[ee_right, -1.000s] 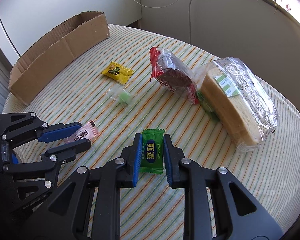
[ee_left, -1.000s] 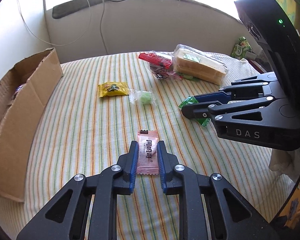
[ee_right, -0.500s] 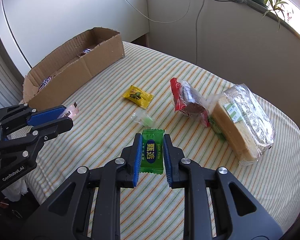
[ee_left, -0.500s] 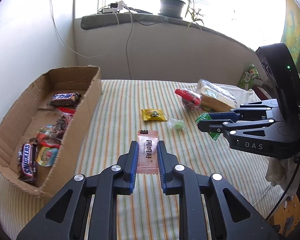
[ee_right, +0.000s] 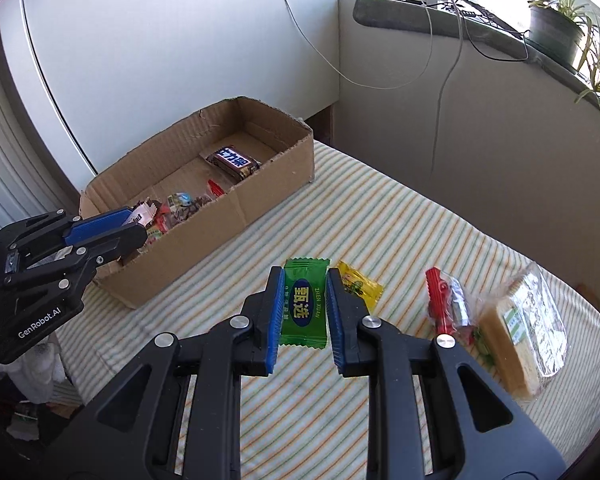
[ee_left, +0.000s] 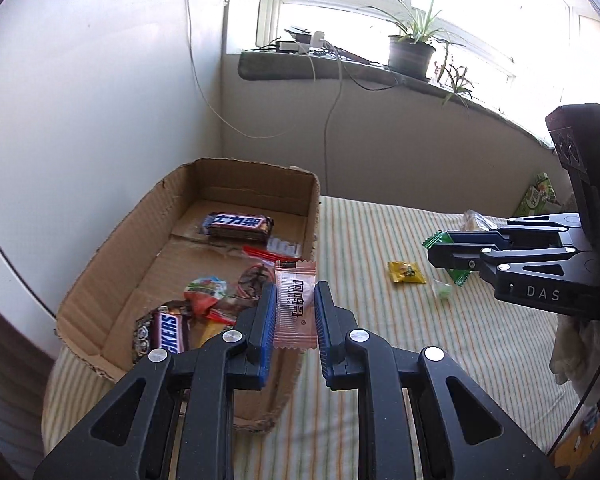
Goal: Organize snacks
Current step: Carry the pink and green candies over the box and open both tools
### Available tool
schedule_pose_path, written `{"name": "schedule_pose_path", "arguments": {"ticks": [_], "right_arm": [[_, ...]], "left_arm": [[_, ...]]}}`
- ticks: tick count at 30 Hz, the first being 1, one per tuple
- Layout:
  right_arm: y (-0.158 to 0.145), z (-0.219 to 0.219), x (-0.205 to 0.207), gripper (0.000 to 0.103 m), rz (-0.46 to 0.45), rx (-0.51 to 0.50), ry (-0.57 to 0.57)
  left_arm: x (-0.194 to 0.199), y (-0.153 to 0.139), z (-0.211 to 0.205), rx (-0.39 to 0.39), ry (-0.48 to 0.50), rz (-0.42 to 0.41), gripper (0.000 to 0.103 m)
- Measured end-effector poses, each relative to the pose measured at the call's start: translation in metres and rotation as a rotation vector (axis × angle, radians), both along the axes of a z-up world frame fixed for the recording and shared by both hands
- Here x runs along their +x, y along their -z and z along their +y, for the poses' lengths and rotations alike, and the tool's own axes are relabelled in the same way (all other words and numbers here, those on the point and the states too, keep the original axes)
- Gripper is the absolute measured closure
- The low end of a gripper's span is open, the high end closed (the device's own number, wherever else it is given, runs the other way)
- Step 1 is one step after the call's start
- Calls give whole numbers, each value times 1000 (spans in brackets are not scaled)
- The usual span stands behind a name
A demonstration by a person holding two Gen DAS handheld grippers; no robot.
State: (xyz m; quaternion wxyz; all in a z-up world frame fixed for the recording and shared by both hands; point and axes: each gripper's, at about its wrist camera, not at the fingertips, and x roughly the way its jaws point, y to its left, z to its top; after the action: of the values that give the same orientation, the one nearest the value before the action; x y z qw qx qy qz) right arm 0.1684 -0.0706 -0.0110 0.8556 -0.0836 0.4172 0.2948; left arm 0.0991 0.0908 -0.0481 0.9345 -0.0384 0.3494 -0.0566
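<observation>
While the left tongs point(ee_left: 295, 316) clench a pink candy sachet point(ee_left: 295, 305) above the cardboard box point(ee_left: 148, 216), the right tongs point(ee_right: 305, 304) grip a green candy point(ee_right: 305, 303). A yellow sachet point(ee_right: 358, 285) lies on the striped worktop point(ee_right: 380, 224).

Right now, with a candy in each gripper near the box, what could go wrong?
1. The pink candy hangs over the box near wall, not clearly inside; released now, it may catch the rim or land on the cloth.
2. The green candy is still over the table, so an early release would miss.
3. The left gripper and right gripper could collide at the box.
</observation>
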Motion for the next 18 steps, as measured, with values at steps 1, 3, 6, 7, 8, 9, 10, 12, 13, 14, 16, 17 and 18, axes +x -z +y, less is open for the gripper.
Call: {"name": "schedule_pose_path", "arguments": {"ticks": [1, 3, 6, 7, 8, 9, 10, 12, 13, 14, 16, 17, 18], "right_arm": [[-2, 6, 2, 82, -3, 2, -9], [-5, 21, 4, 82, -7, 3, -27], [-8, 41, 7, 82, -14, 4, -52], [-9, 47, 9, 82, -15, 5, -59], [-10, 53, 10, 82, -15, 6, -66], [-11, 58, 12, 82, -15, 6, -73], [-11, 64, 13, 82, -18, 6, -79], [-12, 73, 16, 82, -18, 9, -92], [-12, 77, 16, 82, -19, 8, -98], [-12, 82, 17, 82, -19, 8, -106], [-11, 91, 18, 82, -18, 7, -115], [-11, 96, 19, 82, -17, 8, -121], [-11, 100, 19, 82, -16, 7, -126]], "left_arm": [[2, 0, 5, -1, -11, 0, 86], [5, 1, 15, 2, -30, 0, 86], [8, 1, 31, 4, -58, 1, 86], [8, 1, 36, 4, -66, 1, 86], [10, 1, 41, 4, -75, 2, 86], [10, 1, 45, 5, -82, 1, 86], [11, 1, 49, 6, -88, 0, 86], [12, 1, 55, 7, -98, 0, 86], [13, 2, 58, 7, -102, 0, 86], [13, 3, 61, 8, -106, 1, 86], [14, 4, 66, 7, -114, 4, 86], [15, 4, 67, 6, -117, 5, 86], [15, 5, 70, 6, -119, 5, 86]]}}
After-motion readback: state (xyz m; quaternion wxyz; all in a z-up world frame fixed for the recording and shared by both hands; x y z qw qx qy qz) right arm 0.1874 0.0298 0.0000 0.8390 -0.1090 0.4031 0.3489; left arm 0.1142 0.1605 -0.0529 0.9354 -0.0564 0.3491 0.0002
